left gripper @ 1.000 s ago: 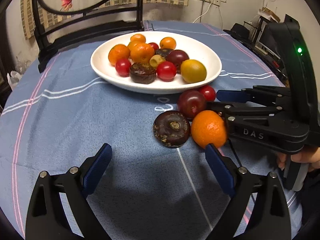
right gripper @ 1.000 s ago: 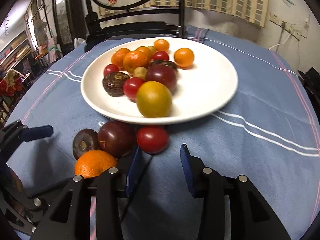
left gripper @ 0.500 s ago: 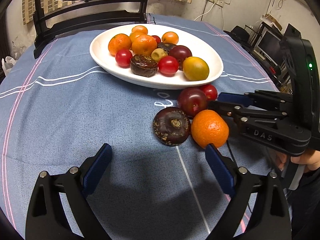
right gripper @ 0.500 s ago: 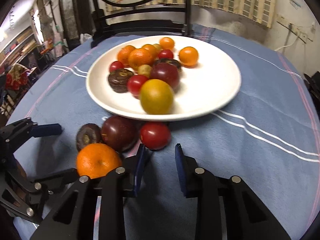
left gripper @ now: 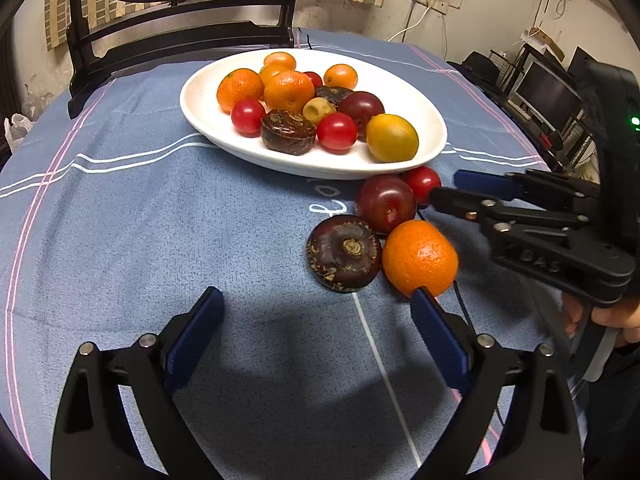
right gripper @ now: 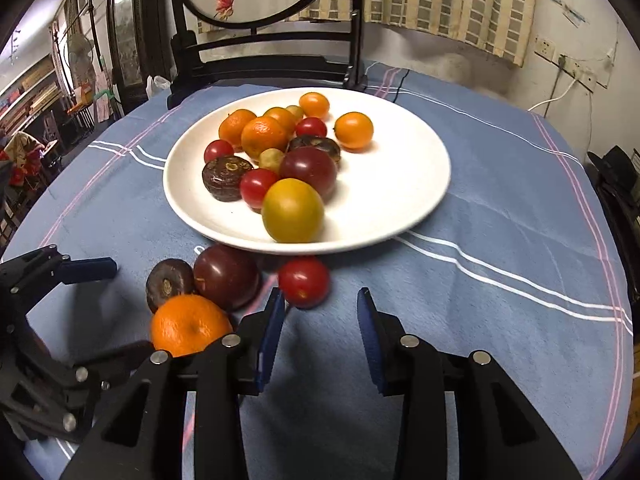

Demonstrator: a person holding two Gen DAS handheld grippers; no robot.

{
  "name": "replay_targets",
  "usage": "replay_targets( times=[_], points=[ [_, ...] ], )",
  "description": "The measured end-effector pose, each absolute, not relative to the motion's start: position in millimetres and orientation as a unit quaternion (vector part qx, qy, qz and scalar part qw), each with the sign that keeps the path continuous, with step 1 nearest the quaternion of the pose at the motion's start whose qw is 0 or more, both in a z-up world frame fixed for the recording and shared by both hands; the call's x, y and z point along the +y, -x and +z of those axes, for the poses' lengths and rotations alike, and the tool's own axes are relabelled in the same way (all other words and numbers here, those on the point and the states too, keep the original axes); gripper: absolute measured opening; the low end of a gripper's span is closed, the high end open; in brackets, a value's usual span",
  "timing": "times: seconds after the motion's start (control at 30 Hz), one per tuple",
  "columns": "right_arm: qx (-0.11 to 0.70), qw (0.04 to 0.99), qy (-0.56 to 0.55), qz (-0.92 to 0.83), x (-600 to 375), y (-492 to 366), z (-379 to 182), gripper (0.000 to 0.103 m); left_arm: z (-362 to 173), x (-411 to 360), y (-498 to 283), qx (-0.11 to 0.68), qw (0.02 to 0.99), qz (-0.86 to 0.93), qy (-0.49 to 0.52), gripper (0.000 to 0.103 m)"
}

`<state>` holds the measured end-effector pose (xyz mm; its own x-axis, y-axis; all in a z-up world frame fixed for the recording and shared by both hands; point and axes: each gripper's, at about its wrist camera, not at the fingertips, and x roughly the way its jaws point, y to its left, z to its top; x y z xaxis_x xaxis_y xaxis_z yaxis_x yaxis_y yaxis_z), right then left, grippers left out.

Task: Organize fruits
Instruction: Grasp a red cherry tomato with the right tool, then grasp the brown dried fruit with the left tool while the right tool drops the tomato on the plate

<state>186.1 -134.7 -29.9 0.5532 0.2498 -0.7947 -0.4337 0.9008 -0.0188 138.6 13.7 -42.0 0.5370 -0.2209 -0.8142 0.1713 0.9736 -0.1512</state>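
on the bench, covered by a blue cloth (left gripper: 160, 240), a white plate (right gripper: 400, 184) sits at the far middle, piled with tangerines, cherry tomatoes, dark plums, water chestnuts and one yellow plum (right gripper: 293, 210) at its near rim. four fruits lie loose on the cloth just in front of the plate – a water chestnut (left gripper: 344, 253), a tangerine (left gripper: 419, 257), a dark plum (left gripper: 385, 203) and a cherry tomato (right gripper: 304, 281) – all bunched together and touching. the left hand-held gripper (left gripper: 316, 304) hangs spread wide with nothing between its blue pads, its right pad just at the tangerine's near edge. the right hand-held gripper (right gripper: 320, 300) has just been opening and stands slightly spread and empty; the cherry tomato sits just ahead of its left pad.
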Motion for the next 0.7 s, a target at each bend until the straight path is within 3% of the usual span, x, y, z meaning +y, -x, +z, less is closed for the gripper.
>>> replay_targets(
  times=[0.2,0.27,0.7],
  points=[
    [0.438,0.870,0.106,0.201,-120.5,-196.8,-37.5,0.038,-41.3,13.6,-138.9,0.465,0.879,-0.104,0.022,0.093],
    [0.435,0.873,0.094,0.199,-124.6,-197.5,-36.9,0.029,-41.6,15.1,-140.1,0.468,0.876,-0.111,0.032,0.093],
    [0.425,0.884,0.011,0.193,-181.2,-169.0,-20.2,0.029,-41.1,6.4,-135.5,0.445,0.887,-0.122,0.005,0.089]
  ],
)
